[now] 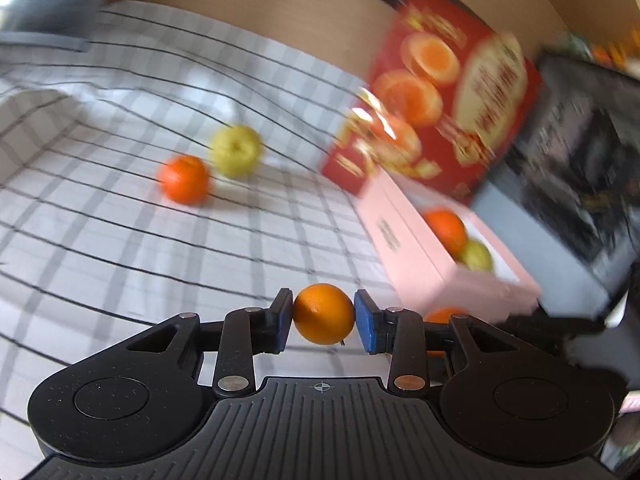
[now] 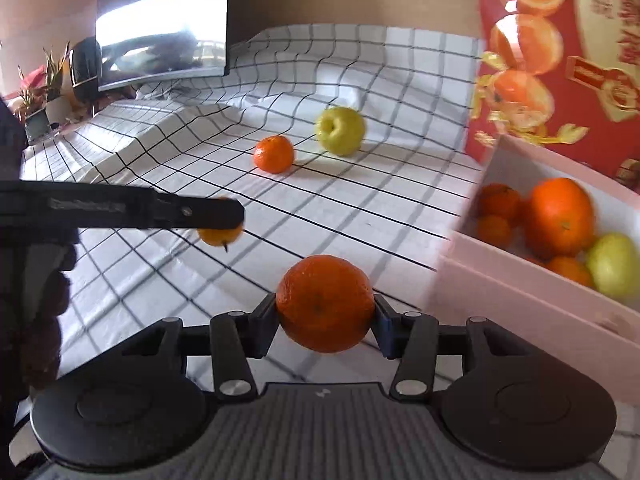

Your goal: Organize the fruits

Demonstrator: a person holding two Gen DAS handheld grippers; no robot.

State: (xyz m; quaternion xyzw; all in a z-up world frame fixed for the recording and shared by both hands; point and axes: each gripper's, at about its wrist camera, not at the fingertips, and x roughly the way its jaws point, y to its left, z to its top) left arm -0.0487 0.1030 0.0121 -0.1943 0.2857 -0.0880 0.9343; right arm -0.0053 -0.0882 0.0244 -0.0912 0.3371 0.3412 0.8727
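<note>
Fruit is in both grippers: the left gripper (image 1: 324, 316) is clenched on a small orange (image 1: 324, 314), and the right gripper (image 2: 326, 314) grasps a large orange (image 2: 326, 303), each held above the cloth (image 2: 360, 216). Round skins may slip from the narrow pads and roll, or strike the near wall of the box (image 2: 532, 296) at right. Farther off, a loose orange (image 2: 274, 154) and apple (image 2: 341, 130) lie close together; nudging one may shift the other.

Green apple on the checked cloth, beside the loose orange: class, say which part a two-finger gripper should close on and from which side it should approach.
Grip the green apple across its widest, rounded middle. It lies tipped, its stem dimple facing the camera, and the orange sits close at its left. Probably best to come from above, with one finger in front and one behind.
</note>
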